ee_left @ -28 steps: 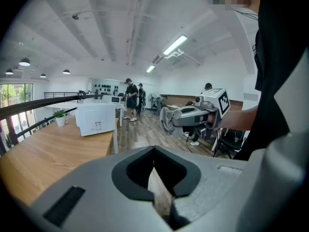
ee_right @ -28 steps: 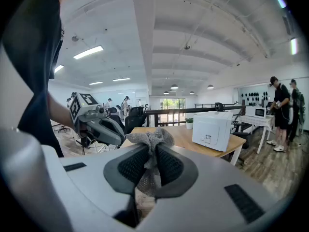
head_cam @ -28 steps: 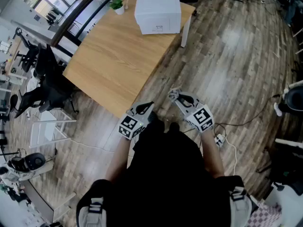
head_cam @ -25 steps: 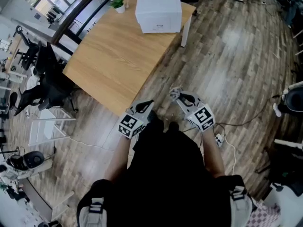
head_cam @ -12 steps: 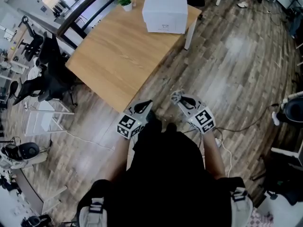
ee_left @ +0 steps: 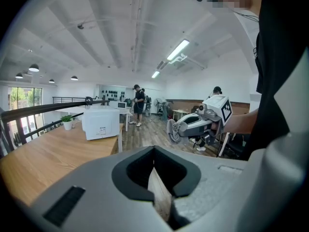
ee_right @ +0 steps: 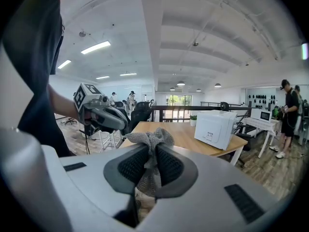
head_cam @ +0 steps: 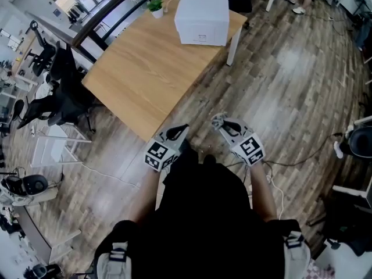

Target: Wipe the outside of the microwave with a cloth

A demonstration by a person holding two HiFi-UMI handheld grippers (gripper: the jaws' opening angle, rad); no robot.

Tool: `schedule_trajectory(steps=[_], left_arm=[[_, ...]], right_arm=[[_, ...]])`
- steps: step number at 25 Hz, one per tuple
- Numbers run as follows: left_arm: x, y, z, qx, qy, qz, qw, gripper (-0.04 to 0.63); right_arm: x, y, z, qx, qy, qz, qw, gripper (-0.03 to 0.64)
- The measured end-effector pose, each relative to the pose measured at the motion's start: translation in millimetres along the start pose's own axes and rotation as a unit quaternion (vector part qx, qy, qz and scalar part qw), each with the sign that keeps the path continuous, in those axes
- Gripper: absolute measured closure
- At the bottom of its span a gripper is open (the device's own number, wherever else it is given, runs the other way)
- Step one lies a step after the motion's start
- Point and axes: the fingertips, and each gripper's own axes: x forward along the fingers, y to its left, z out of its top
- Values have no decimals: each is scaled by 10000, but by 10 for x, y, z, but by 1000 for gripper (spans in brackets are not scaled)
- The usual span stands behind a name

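Observation:
The white microwave (head_cam: 203, 13) stands at the far end of a wooden table (head_cam: 139, 68), well ahead of both grippers. My right gripper (head_cam: 218, 121) is held close in front of the person's body, shut on a crumpled grey cloth (ee_right: 150, 140) that bunches up above its pads. My left gripper (head_cam: 180, 129) is beside it, jaws shut with nothing in them. In the left gripper view the microwave (ee_left: 100, 123) shows far off at the left and the right gripper (ee_left: 195, 125) to the right. In the right gripper view the microwave (ee_right: 216, 128) sits on the table's right end.
Black office chairs (head_cam: 58, 97) and a white stool (head_cam: 55, 150) stand left of the table. A small potted plant (head_cam: 154, 6) sits behind the microwave. A cable and power strip (head_cam: 273, 176) lie on the wooden floor at the right. People (ee_left: 138, 105) stand far back.
The table and microwave have shifted slightly right and down in the head view as the person moves towards them. Both grippers keep the same pose, the cloth still held.

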Motion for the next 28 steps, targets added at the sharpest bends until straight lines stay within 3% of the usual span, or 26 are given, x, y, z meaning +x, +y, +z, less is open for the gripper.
schedule_trajectory(steps=[13,28], left_arm=[[-100,-9,-113,-204,-33,329,9992,592],[239,239,60,-217,4,97,9997,592]], right_arm=[[-47,30,-130,-87,84,120,9999,575],[100,-384,-184,191,144,-156,9996,575]])
